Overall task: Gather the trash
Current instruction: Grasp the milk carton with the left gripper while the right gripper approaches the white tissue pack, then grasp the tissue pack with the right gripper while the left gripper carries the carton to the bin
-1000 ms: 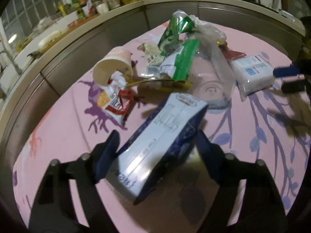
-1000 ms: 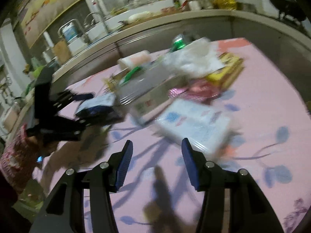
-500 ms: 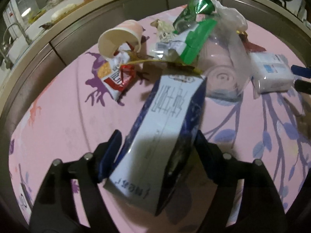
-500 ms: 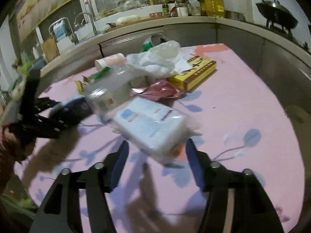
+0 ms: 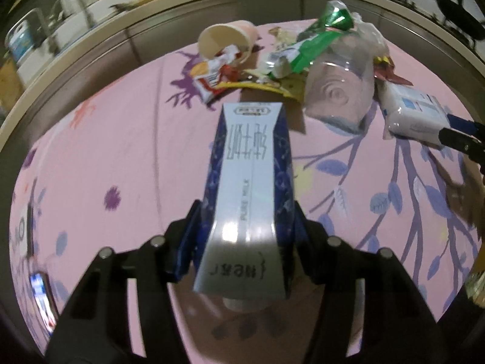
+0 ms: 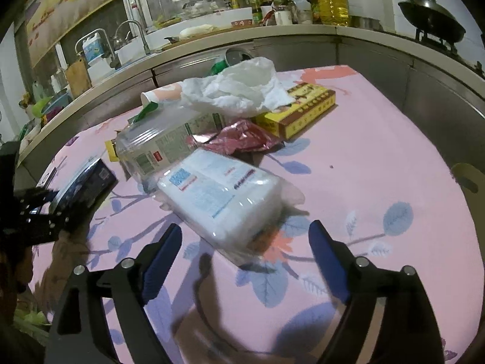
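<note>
A blue and white milk carton (image 5: pixel 248 182) lies lengthwise between the fingers of my left gripper (image 5: pixel 245 212). The jaws are closing and both pads press on the carton's sides. In the right wrist view this carton (image 6: pixel 88 182) shows at the far left. My right gripper (image 6: pixel 245 226) hovers low over the pink table, its jaws opening wide. A white tissue pack (image 6: pixel 221 203) lies just ahead, its near end reaching between the fingertips without touching the pads. The same tissue pack (image 5: pixel 412 112) appears at the right of the left wrist view.
A trash pile sits mid-table: paper cup (image 5: pixel 224 39), red snack wrapper (image 5: pixel 212 79), green wrapper (image 5: pixel 309 48), clear plastic bottle (image 5: pixel 339 91), white plastic bag (image 6: pixel 239 91), red foil (image 6: pixel 239 139), yellow box (image 6: pixel 300 106). A kitchen counter (image 6: pixel 303 33) curves behind the pink table (image 5: pixel 106 151).
My left gripper rolled into line with the milk carton and its jaws narrowed onto it. The right jaws spread wider and came closer to the tissue pack.
</note>
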Demonstrator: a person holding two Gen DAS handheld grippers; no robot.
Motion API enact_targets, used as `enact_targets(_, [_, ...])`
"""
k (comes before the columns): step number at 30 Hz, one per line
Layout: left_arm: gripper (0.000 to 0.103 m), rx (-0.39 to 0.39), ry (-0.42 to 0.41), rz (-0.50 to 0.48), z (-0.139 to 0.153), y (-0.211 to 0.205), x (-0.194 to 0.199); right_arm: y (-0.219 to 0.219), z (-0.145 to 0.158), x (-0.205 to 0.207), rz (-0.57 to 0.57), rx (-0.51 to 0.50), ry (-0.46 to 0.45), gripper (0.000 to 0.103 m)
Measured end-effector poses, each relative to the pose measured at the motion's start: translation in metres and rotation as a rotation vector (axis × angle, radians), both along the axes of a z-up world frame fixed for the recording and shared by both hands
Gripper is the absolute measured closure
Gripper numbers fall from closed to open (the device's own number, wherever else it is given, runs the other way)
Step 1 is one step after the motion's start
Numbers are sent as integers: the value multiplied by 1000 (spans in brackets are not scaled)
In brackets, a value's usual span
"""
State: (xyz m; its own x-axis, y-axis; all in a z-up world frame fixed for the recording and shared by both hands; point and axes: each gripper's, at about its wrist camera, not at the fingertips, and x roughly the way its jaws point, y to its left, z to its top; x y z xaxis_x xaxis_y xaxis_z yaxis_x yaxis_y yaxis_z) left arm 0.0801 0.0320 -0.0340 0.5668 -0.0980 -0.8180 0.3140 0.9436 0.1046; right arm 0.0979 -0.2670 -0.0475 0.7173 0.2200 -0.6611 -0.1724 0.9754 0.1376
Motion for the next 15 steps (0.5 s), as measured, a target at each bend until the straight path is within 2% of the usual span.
enact_targets(3, [41, -2, 9, 45, -1, 2, -4, 5, 5, 7, 4, -43, -26, 12])
enact_targets(8, [34, 3, -7, 76, 2, 4, -1, 14, 3, 25, 63, -124, -26, 11])
enact_targets(15, [33, -6, -22, 85, 7, 1, 5, 31, -8, 37, 143, -254, -33, 10])
